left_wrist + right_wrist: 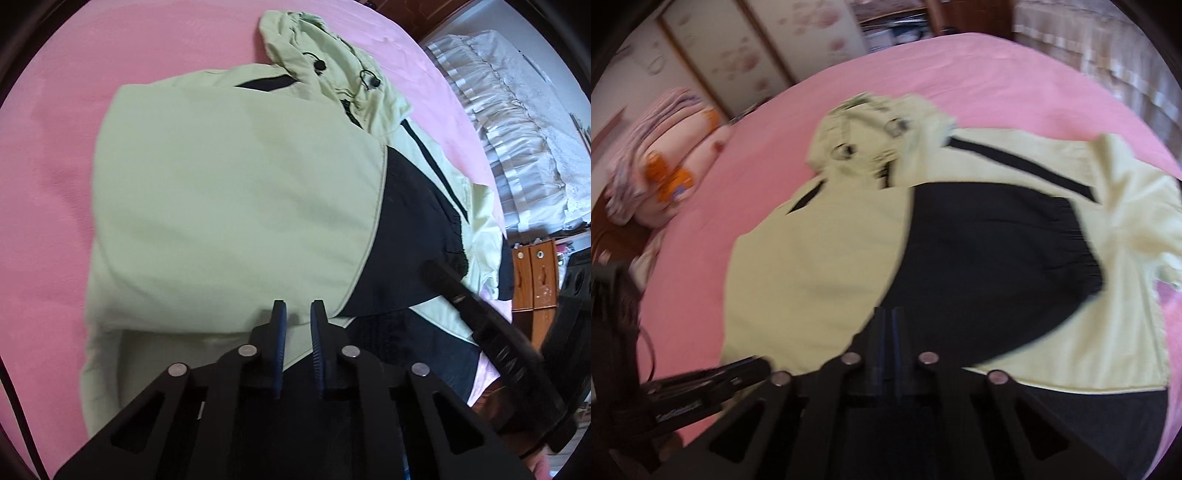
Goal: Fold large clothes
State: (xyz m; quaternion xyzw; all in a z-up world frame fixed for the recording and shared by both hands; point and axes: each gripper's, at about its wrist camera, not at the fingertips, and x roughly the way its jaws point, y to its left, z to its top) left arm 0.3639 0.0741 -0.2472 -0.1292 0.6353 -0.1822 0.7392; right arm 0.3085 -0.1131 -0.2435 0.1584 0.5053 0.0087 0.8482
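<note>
A pale green and black hooded jacket (236, 192) lies on the pink bed (55, 155), hood (314, 55) at the far end, one side folded over the middle. My left gripper (298, 308) hovers over the jacket's near edge, its blue pads a small gap apart with nothing between them. The right gripper shows at the right of the left wrist view (436, 269), over the black panel. In the blurred right wrist view, my right gripper (889, 314) is over the jacket (812, 258), jaws together, above the black panel (990, 258); no cloth is seen between them.
Folded bedding and pillows (661, 162) lie at the bed's far left. A white frilled bedcover (517, 122) and a wooden cabinet (535, 273) stand to the right. A sliding wardrobe (731, 48) is behind the bed.
</note>
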